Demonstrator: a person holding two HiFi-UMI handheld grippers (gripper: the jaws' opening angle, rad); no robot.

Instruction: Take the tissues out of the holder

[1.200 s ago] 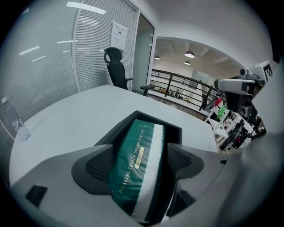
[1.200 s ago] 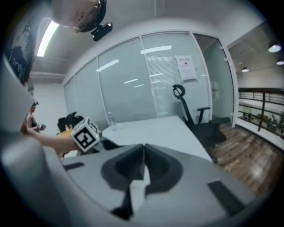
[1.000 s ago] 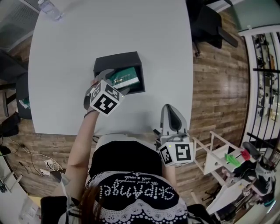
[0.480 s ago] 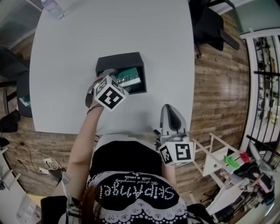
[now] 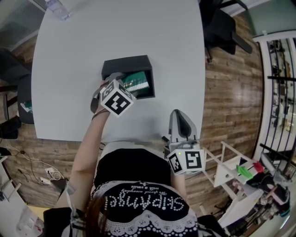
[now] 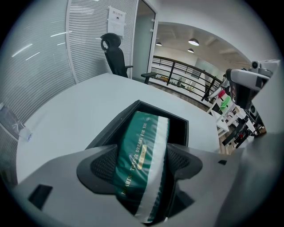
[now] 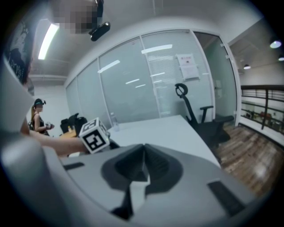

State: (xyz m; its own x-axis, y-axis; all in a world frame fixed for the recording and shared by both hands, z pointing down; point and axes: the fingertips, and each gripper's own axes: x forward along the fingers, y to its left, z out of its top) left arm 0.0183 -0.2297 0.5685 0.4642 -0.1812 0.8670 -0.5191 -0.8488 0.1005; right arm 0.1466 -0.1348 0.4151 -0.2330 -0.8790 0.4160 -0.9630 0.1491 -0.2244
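Note:
A black box-shaped holder (image 5: 124, 67) stands open-topped in the middle of the white table (image 5: 83, 41). A green tissue pack (image 5: 136, 83) with a white stripe leans out of its near right side. My left gripper (image 5: 122, 83) is shut on that pack; in the left gripper view the tissue pack (image 6: 141, 150) sits squeezed between both pads, its far end still over the holder (image 6: 176, 125). My right gripper (image 5: 180, 115) hovers at the table's near edge, away from the holder. In its own view the right gripper (image 7: 143, 165) is shut on nothing.
A clear water bottle (image 5: 56, 8) stands at the table's far left corner. A black office chair (image 5: 223, 24) is beyond the table's right side. A white rack (image 5: 231, 167) stands on the wood floor to my right. A person's arm (image 7: 49, 144) reaches across the right gripper view.
The left gripper with the tissue pack shifted slightly up and toward the holder a second ago, then held still. The right gripper has not moved.

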